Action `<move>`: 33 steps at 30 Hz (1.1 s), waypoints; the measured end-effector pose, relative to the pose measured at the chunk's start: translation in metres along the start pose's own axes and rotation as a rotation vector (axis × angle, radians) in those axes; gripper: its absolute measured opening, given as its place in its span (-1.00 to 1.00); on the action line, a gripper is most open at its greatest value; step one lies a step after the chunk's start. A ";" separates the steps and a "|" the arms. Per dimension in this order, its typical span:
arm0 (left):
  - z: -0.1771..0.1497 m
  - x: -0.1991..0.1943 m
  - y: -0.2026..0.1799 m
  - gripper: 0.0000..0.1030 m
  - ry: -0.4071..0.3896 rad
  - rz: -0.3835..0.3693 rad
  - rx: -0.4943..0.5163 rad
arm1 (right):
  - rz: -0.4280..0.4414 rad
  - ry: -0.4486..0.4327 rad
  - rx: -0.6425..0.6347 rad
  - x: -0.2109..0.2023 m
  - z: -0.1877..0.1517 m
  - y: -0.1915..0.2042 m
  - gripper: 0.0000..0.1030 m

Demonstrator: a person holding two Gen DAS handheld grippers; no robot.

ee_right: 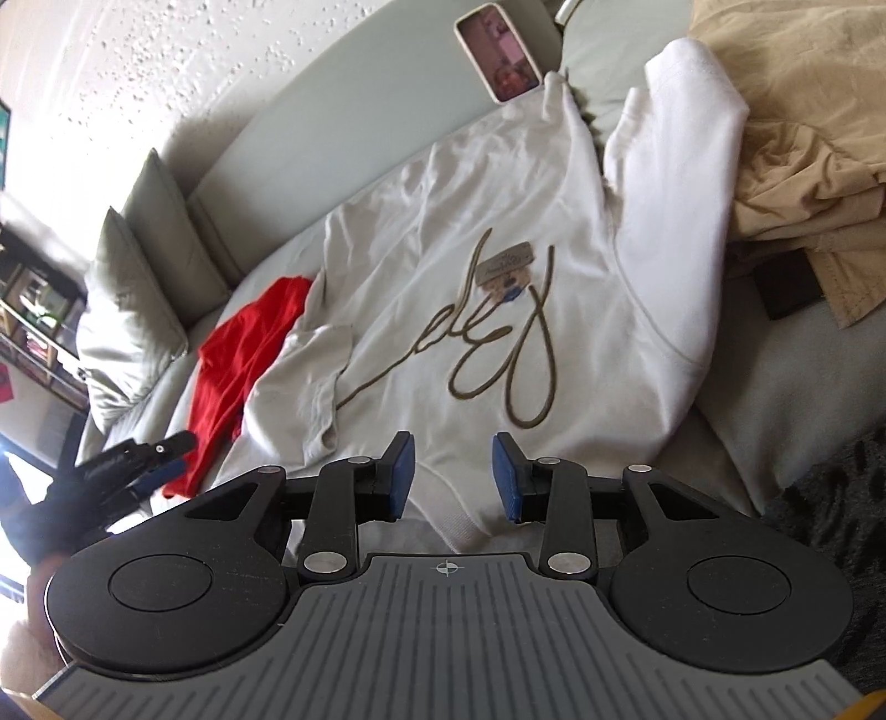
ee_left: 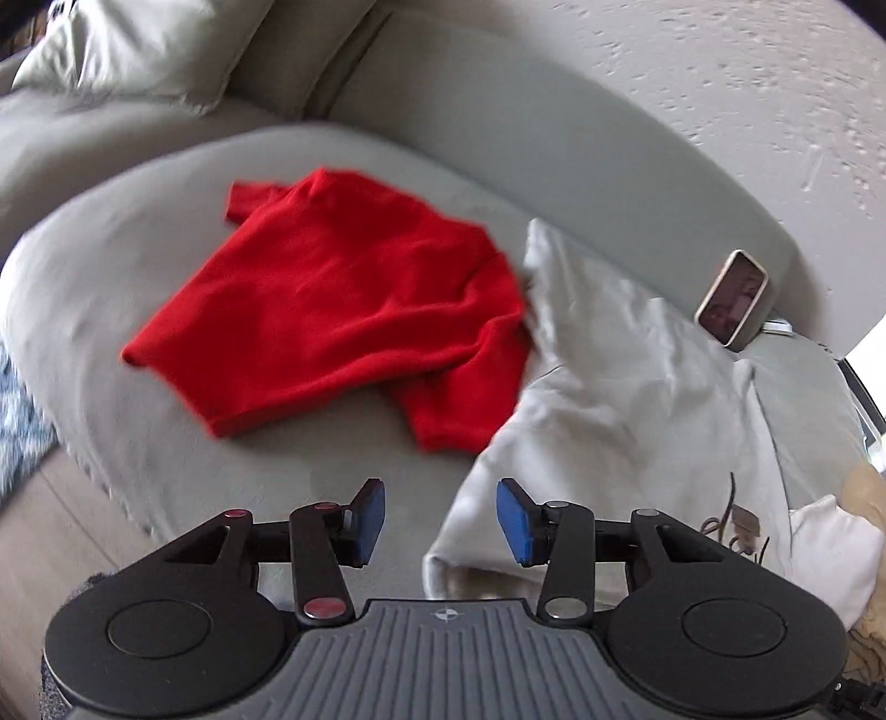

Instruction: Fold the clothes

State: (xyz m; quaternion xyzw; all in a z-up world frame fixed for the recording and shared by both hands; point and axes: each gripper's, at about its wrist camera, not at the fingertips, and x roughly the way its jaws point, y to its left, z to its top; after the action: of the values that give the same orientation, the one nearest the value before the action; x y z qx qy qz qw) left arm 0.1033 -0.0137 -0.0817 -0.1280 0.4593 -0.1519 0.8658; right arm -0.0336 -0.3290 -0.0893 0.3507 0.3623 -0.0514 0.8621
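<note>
Trouble spot first: white cotton sweatshirt with looping olive script (ee_right: 443,288) overlaps the crumpled red knit top (ee_left: 343,310) at 1 edge, so pulling the near sleeve (ee_right: 315,382) could probably drag the red one along or bunch both. Could also knock the cream-cased phone (ee_right: 498,52) leaning on the grey sofa (ee_left: 498,160) backrest. Lies spread front-up on the sofa seat, long axis running from hem near the grippers up to the neck by the phone. Left gripper (ee_left: 440,523): jaws parted, nothing between the pads, hovering over the sweatshirt's edge. Right gripper (ee_right: 453,479): about half open too, empty, just above the hem. Tan garment pile (ee_right: 803,138) crowds the far sleeve.
</note>
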 end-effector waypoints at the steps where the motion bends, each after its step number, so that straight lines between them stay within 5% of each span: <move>1: -0.001 0.005 0.002 -0.18 0.020 -0.012 -0.019 | 0.002 0.004 -0.005 0.001 -0.001 0.002 -0.25; 7: -0.002 0.032 0.010 -0.22 0.111 -0.056 -0.094 | 0.002 0.010 -0.025 0.003 -0.002 0.009 -0.25; 10: 0.000 0.029 0.005 -0.97 0.108 -0.093 -0.074 | 0.000 0.010 -0.034 0.002 -0.002 0.012 -0.25; 15: -0.005 -0.007 -0.024 -0.98 0.008 0.035 0.116 | -0.004 0.004 -0.033 0.000 -0.002 0.012 -0.25; 19: -0.012 -0.001 -0.027 -0.97 0.020 0.124 0.167 | -0.003 0.001 -0.035 0.000 0.000 0.012 -0.25; 23: -0.020 0.018 -0.014 -0.67 0.099 0.194 0.137 | -0.003 0.010 -0.031 0.002 0.000 0.010 -0.24; 28: -0.026 -0.018 -0.020 -0.46 -0.031 0.245 0.179 | -0.032 -0.022 -0.024 -0.011 0.007 -0.002 -0.07; 33: -0.039 -0.036 -0.051 -0.50 -0.086 0.046 0.284 | -0.120 -0.038 0.084 -0.024 0.018 -0.031 -0.03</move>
State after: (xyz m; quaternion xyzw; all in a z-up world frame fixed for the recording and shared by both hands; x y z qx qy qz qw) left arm 0.0442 -0.0498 -0.0573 -0.0003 0.3985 -0.1897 0.8974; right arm -0.0514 -0.3678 -0.0820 0.3633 0.3637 -0.1249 0.8486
